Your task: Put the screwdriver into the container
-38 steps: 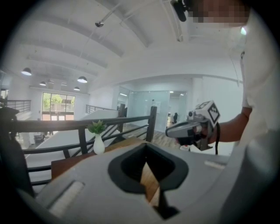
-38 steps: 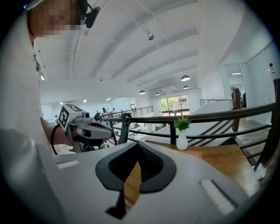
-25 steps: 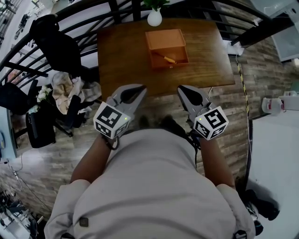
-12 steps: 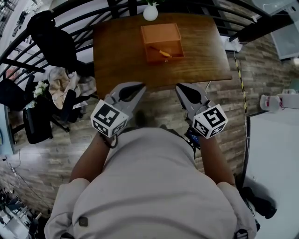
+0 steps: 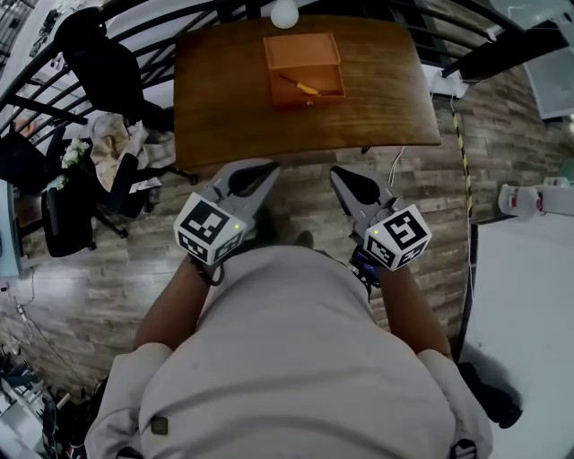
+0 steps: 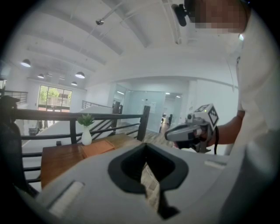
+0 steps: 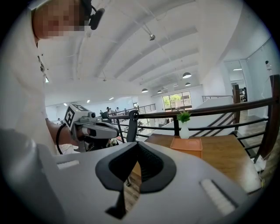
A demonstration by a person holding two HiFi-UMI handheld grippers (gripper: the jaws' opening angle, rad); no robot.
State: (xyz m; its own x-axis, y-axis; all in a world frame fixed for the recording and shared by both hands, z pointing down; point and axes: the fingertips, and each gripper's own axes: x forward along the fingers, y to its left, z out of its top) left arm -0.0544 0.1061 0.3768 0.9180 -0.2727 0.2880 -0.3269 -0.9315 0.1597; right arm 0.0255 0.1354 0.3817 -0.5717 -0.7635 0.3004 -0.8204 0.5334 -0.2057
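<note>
Two grippers, one table, one container, one screwdriver; entries follow.

1. Left gripper (image 5: 266,169): held in the person's left hand in front of the pale-shirted torso (image 5: 287,359), over the plank floor (image 5: 305,202), short of the table's near edge. Its own view shows the jaws together at the tips, with only floor visible through the gap behind them and nothing between them. Marker cube faces up toward the head camera.

2. Right gripper (image 5: 337,174): held in the right hand, level with the left one and near it, also over the floor and short of the table. Jaws together, nothing between them.

3. Table (image 5: 224,116): brown wood, ahead of both grippers, its far side against a dark railing (image 5: 134,22).

4. Container (image 5: 309,99): orange open-topped box, standing on the far half of the table, well apart from both grippers.

5. Screwdriver (image 5: 299,86): slim, with a yellow-orange handle, lying at a slant inside the container near its front wall.

6. Vase (image 5: 284,12): white, on the table just behind the container; the gripper views show a small green plant in it.

7. Chair (image 5: 99,63): black, left of the table, with cloth heaped on another seat (image 5: 117,152) nearby.

8. Counter (image 5: 529,296): white surface at the right edge of the head view.
</note>
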